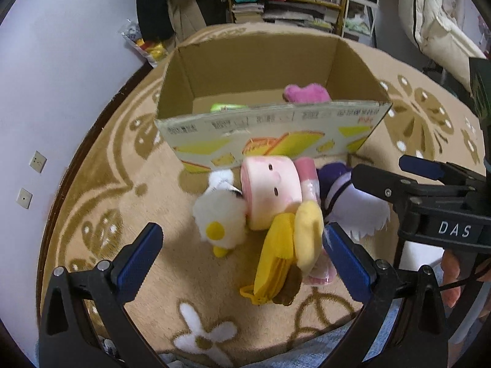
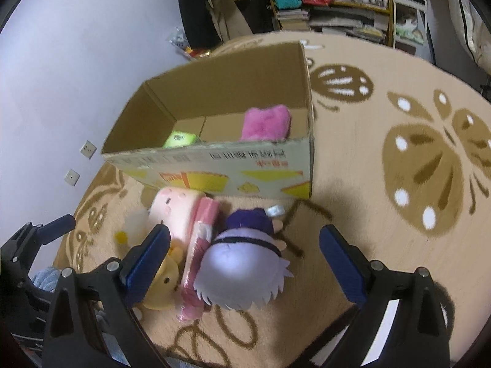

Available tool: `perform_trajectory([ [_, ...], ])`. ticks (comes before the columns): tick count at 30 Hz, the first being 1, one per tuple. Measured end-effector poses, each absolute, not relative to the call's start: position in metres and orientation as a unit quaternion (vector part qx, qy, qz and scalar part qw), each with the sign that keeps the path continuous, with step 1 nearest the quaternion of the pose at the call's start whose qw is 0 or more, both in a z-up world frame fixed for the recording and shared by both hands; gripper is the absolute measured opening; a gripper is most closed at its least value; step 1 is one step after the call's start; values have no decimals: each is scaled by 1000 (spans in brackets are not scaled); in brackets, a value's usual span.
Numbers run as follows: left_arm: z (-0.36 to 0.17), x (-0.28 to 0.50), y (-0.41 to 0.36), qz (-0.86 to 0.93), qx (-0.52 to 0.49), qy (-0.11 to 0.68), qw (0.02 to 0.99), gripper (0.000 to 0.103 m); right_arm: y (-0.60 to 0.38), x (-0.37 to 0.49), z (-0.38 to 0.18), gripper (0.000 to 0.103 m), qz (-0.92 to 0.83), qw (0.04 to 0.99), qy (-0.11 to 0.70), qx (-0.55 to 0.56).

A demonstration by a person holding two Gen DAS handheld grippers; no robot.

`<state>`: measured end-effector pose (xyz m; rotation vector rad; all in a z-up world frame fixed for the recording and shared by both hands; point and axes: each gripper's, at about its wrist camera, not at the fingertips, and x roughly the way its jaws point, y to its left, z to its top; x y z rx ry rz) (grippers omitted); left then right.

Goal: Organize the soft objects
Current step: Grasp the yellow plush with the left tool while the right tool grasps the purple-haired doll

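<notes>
in your left wrist view, the left tool [image 1: 242, 254] is spread wide and holds nothing; the yellow plush [image 1: 291, 242] lies between its fingers, the white duck [image 1: 219, 219] at ten o'clock, the cardboard box [image 1: 270, 132] at twelve. close now and you may pinch only the yellow plush's loose edge.

in your right wrist view, the right tool [image 2: 245, 263] gapes empty over the purple doll [image 2: 242, 270]; the pink roll [image 2: 199, 245] touches the doll and could drag along.
</notes>
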<state>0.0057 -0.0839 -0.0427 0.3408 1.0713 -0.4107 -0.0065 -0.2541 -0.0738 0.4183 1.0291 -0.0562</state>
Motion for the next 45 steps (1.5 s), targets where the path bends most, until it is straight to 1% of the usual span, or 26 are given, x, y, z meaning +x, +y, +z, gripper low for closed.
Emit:
perform_trajectory([
  [3, -47, 7, -86, -207, 150, 513, 819, 103, -254, -5, -81, 101, -25, 843, 497, 203],
  [5, -51, 7, -87, -211, 148, 521, 814, 103, -253, -4, -86, 98, -25, 839, 505, 200],
  [8, -56, 7, -90, -207, 158, 523, 812, 103, -248, -3, -93, 95, -24, 833, 518, 192],
  [13, -61, 5, -95, -212, 172, 529, 803, 101, -247, -1, -102, 89, -23, 823, 535, 190],
  [16, -66, 3, -100, -213, 186, 532, 798, 99, -247, 0, -105, 88, -22, 820, 539, 192],
  [17, -69, 3, -101, -212, 191, 535, 795, 98, -247, 0, -106, 88, -20, 819, 541, 192],
  [19, -75, 3, -102, -208, 199, 541, 790, 90, -245, 2, -108, 88, -18, 818, 543, 190],
  [21, -79, 5, -103, -209, 198, 547, 786, 87, -241, 3, -110, 88, -15, 817, 546, 183],
  [26, -81, 6, -103, -228, 182, 558, 777, 74, -237, 7, -114, 88, -12, 814, 552, 179],
  [27, -82, 6, -104, -232, 179, 560, 775, 67, -237, 8, -115, 88, -11, 813, 553, 180],
  [28, -83, 6, -104, -238, 176, 563, 771, 58, -236, 9, -116, 88, -9, 812, 555, 181],
  [29, -84, 5, -105, -250, 169, 568, 766, 53, -235, 9, -117, 88, -7, 811, 556, 181],
  [30, -84, 5, -106, -257, 165, 570, 763, 45, -236, 10, -118, 88, -7, 810, 557, 181],
  [31, -84, 5, -107, -263, 162, 571, 760, 39, -235, 11, -119, 88, -6, 810, 558, 180],
  [32, -83, 4, -108, -267, 163, 571, 759, 38, -235, 13, -120, 88, -5, 809, 560, 180],
  [35, -81, 2, -110, -269, 170, 570, 758, 35, -233, 15, -122, 79, 5, 805, 561, 192],
  [36, -80, 1, -110, -269, 169, 569, 759, 34, -233, 15, -121, 73, 8, 806, 560, 193],
  [37, -79, 1, -110, -268, 168, 568, 760, 34, -232, 15, -120, 64, 12, 807, 558, 195],
  [45, -66, 0, -100, -258, 164, 552, 776, 33, -228, 9, -108, 60, 1, 821, 544, 172],
])
